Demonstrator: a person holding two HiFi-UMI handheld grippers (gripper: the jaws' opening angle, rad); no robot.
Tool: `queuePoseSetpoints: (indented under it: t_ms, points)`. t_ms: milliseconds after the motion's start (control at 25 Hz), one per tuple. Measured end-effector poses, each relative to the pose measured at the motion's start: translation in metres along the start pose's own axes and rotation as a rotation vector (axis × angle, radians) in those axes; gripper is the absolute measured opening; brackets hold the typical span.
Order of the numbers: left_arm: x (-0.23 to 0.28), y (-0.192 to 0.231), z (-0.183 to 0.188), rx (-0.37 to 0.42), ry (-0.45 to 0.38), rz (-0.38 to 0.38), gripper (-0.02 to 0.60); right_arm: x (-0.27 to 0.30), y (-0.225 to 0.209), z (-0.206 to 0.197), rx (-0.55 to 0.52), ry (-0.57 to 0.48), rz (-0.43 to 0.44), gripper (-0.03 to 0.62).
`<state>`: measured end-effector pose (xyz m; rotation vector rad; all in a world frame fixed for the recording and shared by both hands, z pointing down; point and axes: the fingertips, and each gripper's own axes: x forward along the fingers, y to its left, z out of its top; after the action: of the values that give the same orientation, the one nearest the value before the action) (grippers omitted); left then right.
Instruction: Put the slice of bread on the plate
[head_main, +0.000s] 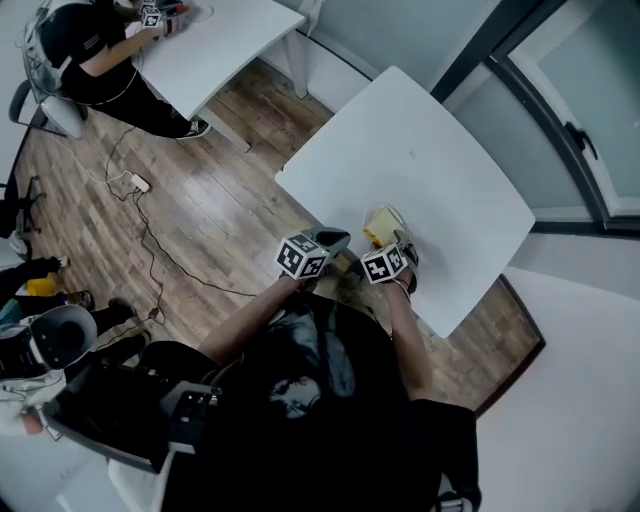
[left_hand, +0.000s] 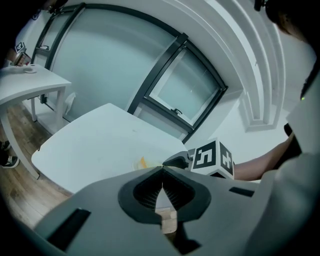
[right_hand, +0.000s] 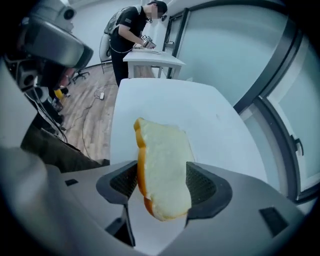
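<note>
White tabletop (head_main: 430, 150) fills the middle of the head view, and both your tools sit at its near edge. Your right hand-held gripper (right_hand: 161, 189) points steeply down with its jaws spread. The slice of bread (right_hand: 165, 165) stands on edge between them, crust toward the left jaw, white face toward the right, long axis running away from you along the jaws. Neither pad looks to be biting in, so I'd call that a loose bracket, not a grip.

It all turns on what lies straight beneath. The plate (head_main: 392, 213) shows in the head view as a pale round rim just beyond that gripper's marker cube (head_main: 385, 266), with a yellowish bit inside it (the slice, by my reading). The right gripper view gives you no rim at all, only white under the bread, so go by the head view for whether you're over the plate.

Your left hand-held gripper (left_hand: 162, 170) is closed, tips together, nothing in it, and sits just beside the right one. Its view catches a sliver of crust on the tabletop. The right hand is plainly the nearer.
</note>
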<state>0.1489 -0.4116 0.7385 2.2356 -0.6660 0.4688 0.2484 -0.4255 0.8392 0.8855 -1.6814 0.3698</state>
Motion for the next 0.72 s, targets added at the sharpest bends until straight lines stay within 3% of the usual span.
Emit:
queuePoseSetpoints:
  t_ms: [240, 440, 560, 720]
  points:
    - [0.006, -0.004, 0.000, 0.000, 0.012, -0.017, 0.006, -0.008, 0.020, -0.008, 0.115, -0.048, 0.179, 0.369]
    - [0.002, -0.012, 0.020, 0.051, -0.040, -0.015, 0.006, -0.049, 0.020, -0.012, 0.311, -0.225, 0.229, 0.371]
    - [-0.006, -0.019, 0.038, 0.107, -0.070, -0.016, 0.006, -0.094, 0.015, -0.007, 0.374, -0.375, 0.247, 0.368]
    - [-0.018, -0.024, 0.063, 0.186, -0.112, 0.005, 0.006, -0.152, -0.015, -0.009, 0.482, -0.552, 0.113, 0.174]
